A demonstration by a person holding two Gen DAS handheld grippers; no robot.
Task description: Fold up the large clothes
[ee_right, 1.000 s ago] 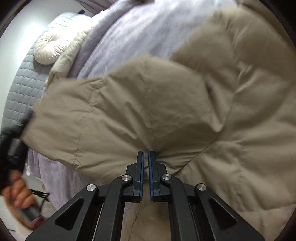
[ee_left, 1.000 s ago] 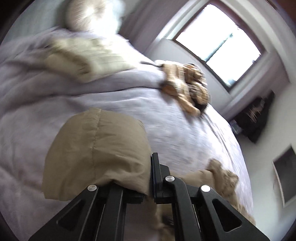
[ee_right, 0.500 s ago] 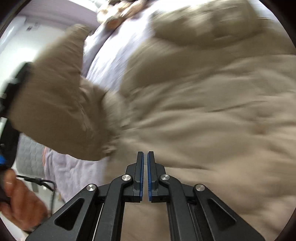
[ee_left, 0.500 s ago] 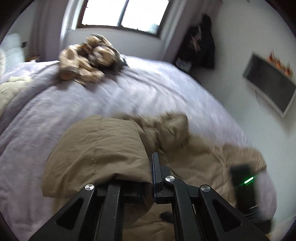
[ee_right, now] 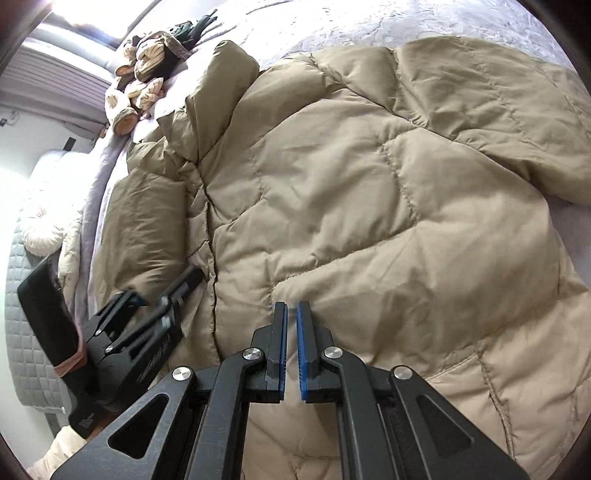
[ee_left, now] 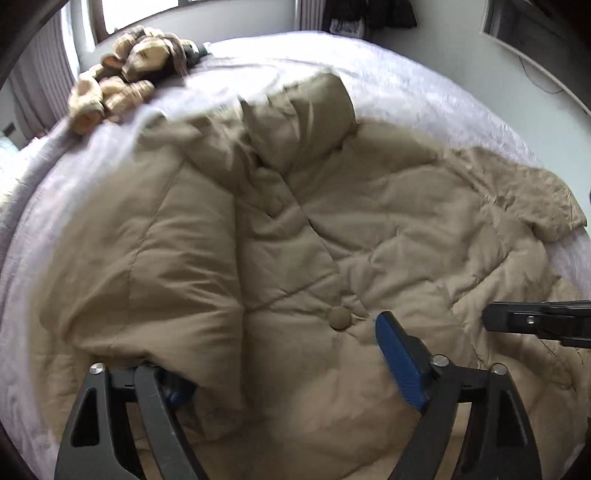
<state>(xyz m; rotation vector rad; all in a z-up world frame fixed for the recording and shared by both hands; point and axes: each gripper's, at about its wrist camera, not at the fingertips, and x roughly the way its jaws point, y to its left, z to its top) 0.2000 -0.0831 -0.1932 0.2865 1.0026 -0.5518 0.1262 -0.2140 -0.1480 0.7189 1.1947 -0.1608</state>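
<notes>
Lavender-covered bed [ee_left: 424, 85] below bright window [ee_left: 140, 14]

Left gripper [ee_left: 284, 354]: its left finger is buried under a fold of the tan jacket [ee_left: 295, 240], only a sliver of blue pad showing. Jacket: lower hem cut off by the frame edge in both views. Stuffed toys [ee_left: 125, 70]: a jumbled heap (kinds too small to tell). Window [ee_right: 74, 22]: overexposed, cropped.

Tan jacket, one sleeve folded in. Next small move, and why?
Probably draw the open left gripper back: its jaws stand wide, and the folded sleeve of the tan quilted puffer jacket drapes over one finger. The other sleeve lies spread out, unfolded.
</notes>
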